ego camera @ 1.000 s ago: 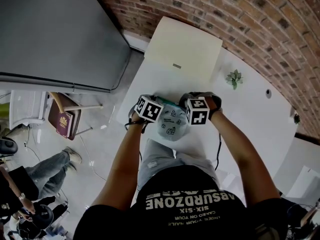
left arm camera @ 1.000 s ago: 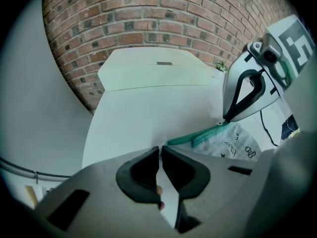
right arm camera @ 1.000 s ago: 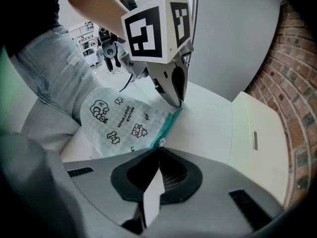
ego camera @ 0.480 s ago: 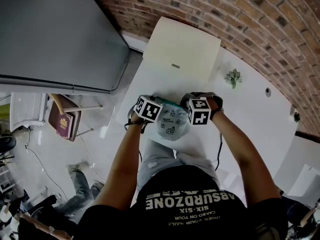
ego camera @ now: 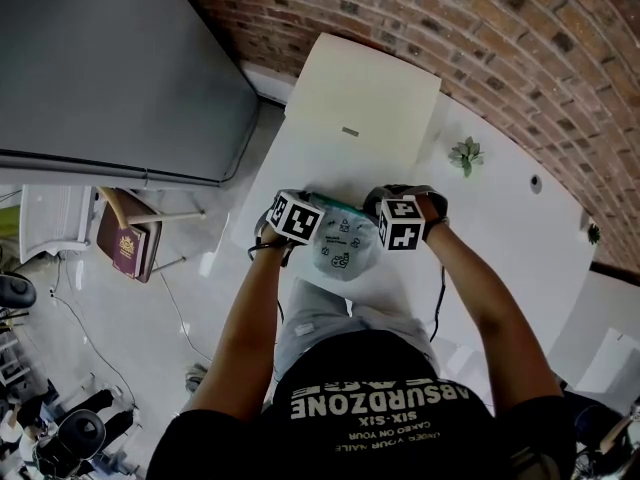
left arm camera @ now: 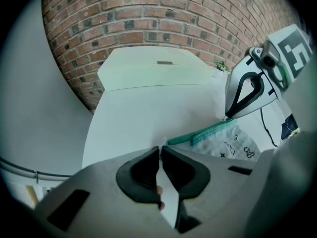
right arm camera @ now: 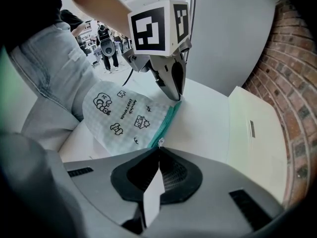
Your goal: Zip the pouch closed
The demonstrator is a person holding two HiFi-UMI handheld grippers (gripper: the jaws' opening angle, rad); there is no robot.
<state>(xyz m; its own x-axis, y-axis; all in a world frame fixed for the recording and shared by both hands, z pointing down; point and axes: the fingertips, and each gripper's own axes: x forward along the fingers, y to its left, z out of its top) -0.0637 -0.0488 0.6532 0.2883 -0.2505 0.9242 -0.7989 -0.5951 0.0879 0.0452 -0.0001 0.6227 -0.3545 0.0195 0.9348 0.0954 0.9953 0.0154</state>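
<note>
Now the pouch (ego camera: 343,250) lies at the near edge of the desk (ego camera: 500,218), centre of the head view. Its long axis and teal zipper edge (right arm camera: 170,119) run left to right, and its rounded body points toward the person's lap. The left hand-held gripper (left arm camera: 161,151) is clenched on the pouch at that edge's left end. The right hand-held gripper (right arm camera: 158,148) pinches the zipper pull (right arm camera: 159,143) at the other end. Toward the upper frame, a cream box (ego camera: 365,98) and a small plant (ego camera: 466,155) sit well apart from the pouch, before a brick wall (ego camera: 520,38).
</note>
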